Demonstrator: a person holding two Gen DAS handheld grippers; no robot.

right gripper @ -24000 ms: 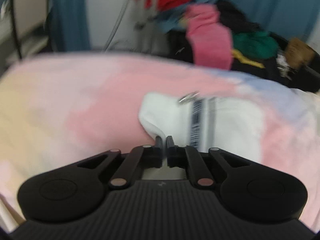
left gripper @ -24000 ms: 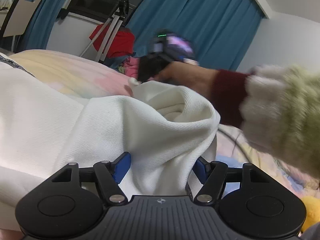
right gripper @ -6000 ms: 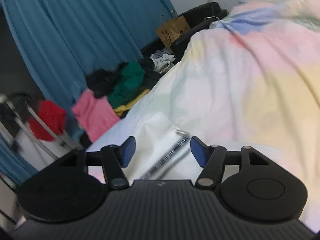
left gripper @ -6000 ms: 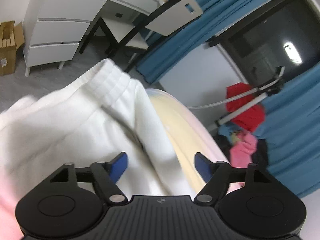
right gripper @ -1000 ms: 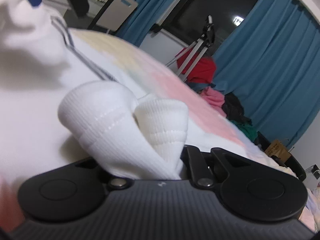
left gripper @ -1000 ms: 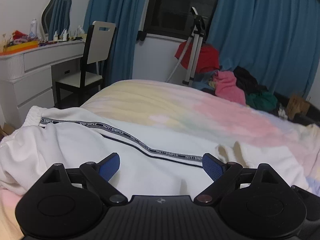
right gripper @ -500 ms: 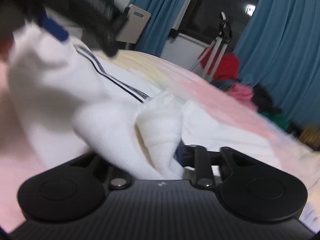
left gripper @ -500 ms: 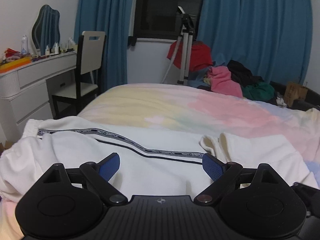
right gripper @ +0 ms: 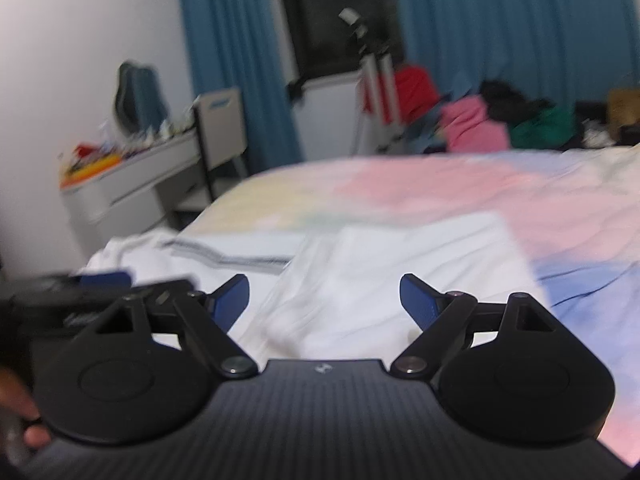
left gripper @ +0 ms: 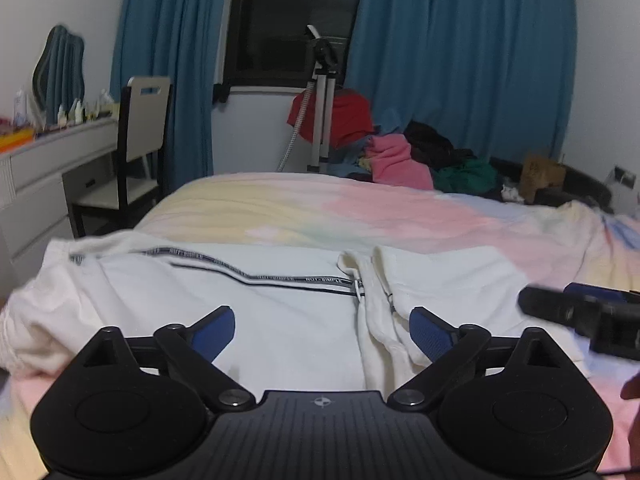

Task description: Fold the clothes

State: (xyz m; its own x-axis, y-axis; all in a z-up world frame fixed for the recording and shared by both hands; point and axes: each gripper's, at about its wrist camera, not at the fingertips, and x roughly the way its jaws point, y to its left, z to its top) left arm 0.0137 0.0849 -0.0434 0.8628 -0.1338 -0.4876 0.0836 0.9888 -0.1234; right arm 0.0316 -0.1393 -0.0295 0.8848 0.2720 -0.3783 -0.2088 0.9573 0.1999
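- Dresser [left gripper: 36, 168] in white stands at the far left of the left wrist view, its top crowded with small bottles and a wavy-edged mirror [left gripper: 60, 68] behind them.
- A chair [left gripper: 140, 120] with a pale back and dark frame stands just beside the dresser, between it and the bed [left gripper: 300, 208].
- Blue curtains [left gripper: 172, 60] hang on both sides of a dark window [left gripper: 292, 20].
- A tripod [left gripper: 320, 108] stands below the window, with a red cloth [left gripper: 344, 116] draped by it.
- Further right a heap of clothes, pink [left gripper: 396, 164], black and green, lies past the far edge of the bed, and a brown cardboard box [left gripper: 540, 172] sits near the right wall.
- The bed carries a pastel cover of yellow, pink and blue.
- The white garment [left gripper: 280, 300] lies spread across the near part of the bed, with a dark lettered stripe running over it from the left to a zip pull near its middle; its left end is bunched at the bed's edge, and its right part lies folded over.
- The left gripper [left gripper: 320, 328] hovers over the garment with its blue-padded fingers spread wide, nothing between them.
- The right gripper [right gripper: 324, 300] is likewise wide apart and empty over the garment's right part; its view is blurred.
- Each gripper shows in the other's view: the right one as a dark blurred shape at the right edge, the left one at the left edge.
- Nothing lies on the garment itself, though the two grippers' bodies hide its nearest edge.
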